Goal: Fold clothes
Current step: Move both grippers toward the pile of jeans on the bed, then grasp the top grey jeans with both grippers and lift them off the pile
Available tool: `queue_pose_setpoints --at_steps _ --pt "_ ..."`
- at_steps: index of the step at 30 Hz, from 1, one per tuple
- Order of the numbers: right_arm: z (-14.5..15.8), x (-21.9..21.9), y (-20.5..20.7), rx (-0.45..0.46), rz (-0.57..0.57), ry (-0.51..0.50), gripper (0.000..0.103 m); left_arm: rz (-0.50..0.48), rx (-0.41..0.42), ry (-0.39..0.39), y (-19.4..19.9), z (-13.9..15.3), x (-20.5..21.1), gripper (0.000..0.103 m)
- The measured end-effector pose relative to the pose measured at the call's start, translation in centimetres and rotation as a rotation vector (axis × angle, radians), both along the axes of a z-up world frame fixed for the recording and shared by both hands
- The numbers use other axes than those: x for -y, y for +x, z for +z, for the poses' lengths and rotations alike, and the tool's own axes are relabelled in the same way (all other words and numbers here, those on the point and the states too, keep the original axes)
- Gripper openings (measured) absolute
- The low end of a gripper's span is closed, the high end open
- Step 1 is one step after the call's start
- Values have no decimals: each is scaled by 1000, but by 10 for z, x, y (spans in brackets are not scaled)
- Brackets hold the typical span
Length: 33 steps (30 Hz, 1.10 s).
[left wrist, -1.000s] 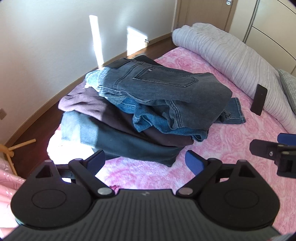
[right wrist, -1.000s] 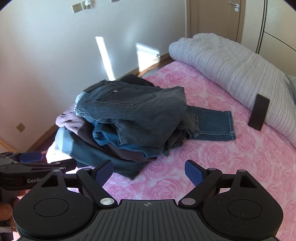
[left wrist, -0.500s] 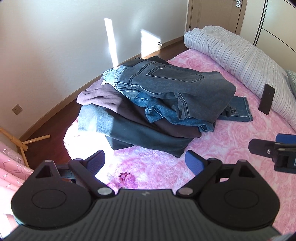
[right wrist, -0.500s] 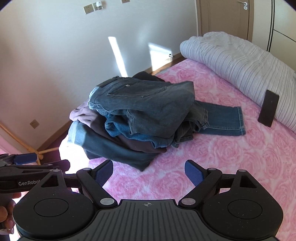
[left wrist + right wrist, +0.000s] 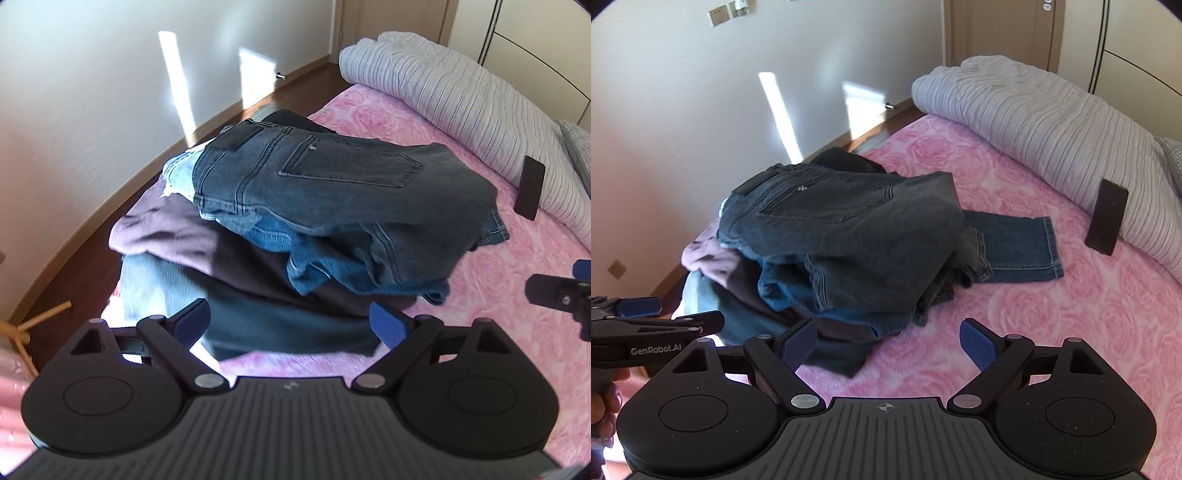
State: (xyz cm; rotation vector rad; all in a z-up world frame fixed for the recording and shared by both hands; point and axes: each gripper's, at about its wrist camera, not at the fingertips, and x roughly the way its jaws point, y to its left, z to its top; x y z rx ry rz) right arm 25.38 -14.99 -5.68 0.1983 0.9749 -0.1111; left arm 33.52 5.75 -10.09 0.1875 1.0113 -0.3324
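- Bedroom setting: pink rose-patterned plush bedspread (image 5: 1052,332) under a cream wall, sun patches on the wall at upper centre of both views.
- Heap of clothes (image 5: 295,236): centre of the left wrist view, centre-left of the right wrist view, near the bed's wall-side edge. Top layer, charcoal-grey denim jeans (image 5: 849,229), back pocket up, roughly doubled over; beneath, blue jeans, a mauve garment, a dark green one. Whether these layers count as folded cannot be settled.
- Blue denim trouser leg (image 5: 1015,247): lies flat, long axis toward the right of the frame, hem outermost.
- Left gripper (image 5: 290,321): jaws spread, holding nothing; the heap lies directly ahead and just beyond its tips, so this is the nearer one.
- Right gripper (image 5: 888,345): jaws spread, empty; heap ahead and to its left, trouser leg ahead.
- Readable writing: "GenRobot.AI" on the left gripper's side, lower left of the right wrist view.
- Beyond: grey-striped rolled quilt (image 5: 1034,122); black rectangular slab (image 5: 1106,221) leaning on it.
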Motion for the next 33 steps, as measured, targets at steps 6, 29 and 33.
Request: queue_pose_setpoints --at_steps 6,29,33 --pt "3 -15 19 49 149 -111 88 -236 95 36 33 -12 -2 91" --pt "-130 -87 138 -71 783 -590 34 -942 362 267 131 -88 -1 37" --pt "-100 -66 130 -16 689 -548 14 -915 411 189 122 -52 -1 34"
